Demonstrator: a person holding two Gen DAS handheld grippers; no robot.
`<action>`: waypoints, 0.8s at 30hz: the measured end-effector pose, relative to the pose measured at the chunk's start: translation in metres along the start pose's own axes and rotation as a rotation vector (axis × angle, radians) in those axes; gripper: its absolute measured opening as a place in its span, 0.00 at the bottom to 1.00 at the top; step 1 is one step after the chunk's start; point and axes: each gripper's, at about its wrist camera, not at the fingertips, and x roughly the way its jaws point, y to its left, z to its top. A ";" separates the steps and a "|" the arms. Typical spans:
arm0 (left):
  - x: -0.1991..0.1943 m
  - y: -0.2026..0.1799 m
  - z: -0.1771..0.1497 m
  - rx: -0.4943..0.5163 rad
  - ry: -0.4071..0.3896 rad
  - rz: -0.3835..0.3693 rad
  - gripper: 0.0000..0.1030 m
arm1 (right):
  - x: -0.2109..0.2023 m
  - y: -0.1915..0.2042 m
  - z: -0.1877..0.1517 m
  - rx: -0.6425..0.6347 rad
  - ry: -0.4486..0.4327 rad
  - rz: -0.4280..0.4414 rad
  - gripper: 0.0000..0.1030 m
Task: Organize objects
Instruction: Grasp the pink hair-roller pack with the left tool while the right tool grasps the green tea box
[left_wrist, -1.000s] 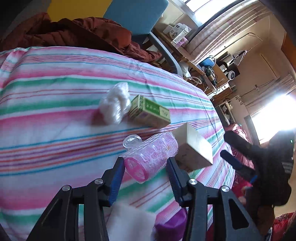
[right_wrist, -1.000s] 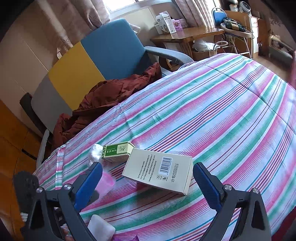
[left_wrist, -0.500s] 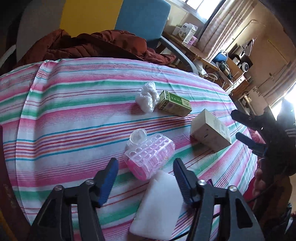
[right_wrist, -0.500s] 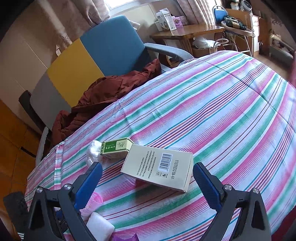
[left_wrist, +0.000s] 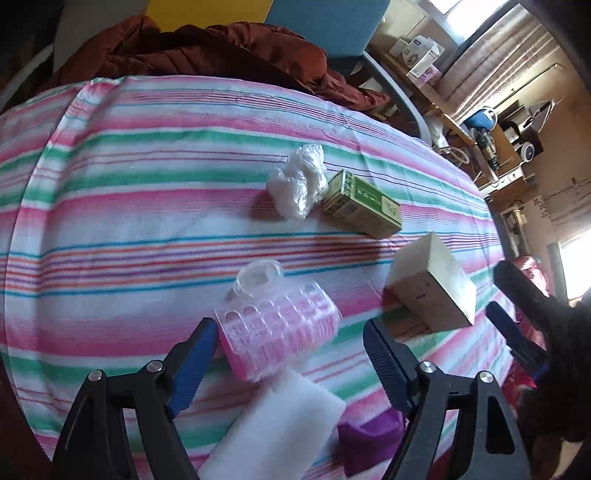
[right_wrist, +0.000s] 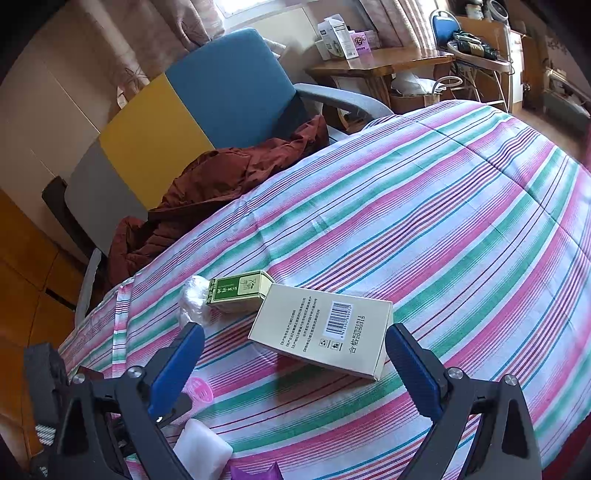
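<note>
A clear pack of pink hair rollers (left_wrist: 277, 325) lies on the striped cloth (left_wrist: 129, 221), between the fingers of my left gripper (left_wrist: 290, 349). Its jaws are opening and the pads stand off the pack. Just in front of that gripper lie a white foam block (left_wrist: 280, 424) and a purple item (left_wrist: 369, 439). A beige box (right_wrist: 325, 325) lies flat ahead of my right gripper (right_wrist: 295, 350), which is open and holds nothing. Behind it sit a green box (right_wrist: 240, 291) and a crumpled plastic wad (right_wrist: 192, 299). The pink pack (right_wrist: 199, 391) shows at the lower left.
A blue, yellow and grey chair (right_wrist: 207, 99) with a brown jacket (right_wrist: 221, 184) stands at the cloth's far edge. A wooden desk (right_wrist: 380, 66) with boxes is further back. The right gripper's black body (left_wrist: 535, 314) reaches in from the right of the left wrist view.
My left gripper's jaws spread wide and let go of the pink roller pack, then pulled back, bringing the white block and purple item into view. The right gripper stayed put.
</note>
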 end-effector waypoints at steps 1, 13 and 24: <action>0.003 -0.001 0.001 0.009 0.000 0.017 0.79 | 0.000 0.000 0.000 -0.001 0.000 0.001 0.96; -0.013 0.037 -0.013 0.180 -0.083 0.127 0.74 | 0.003 0.008 -0.002 -0.046 0.006 -0.010 0.96; -0.028 0.067 -0.025 0.145 -0.117 0.068 0.73 | 0.017 0.061 0.013 -0.332 0.032 -0.037 0.96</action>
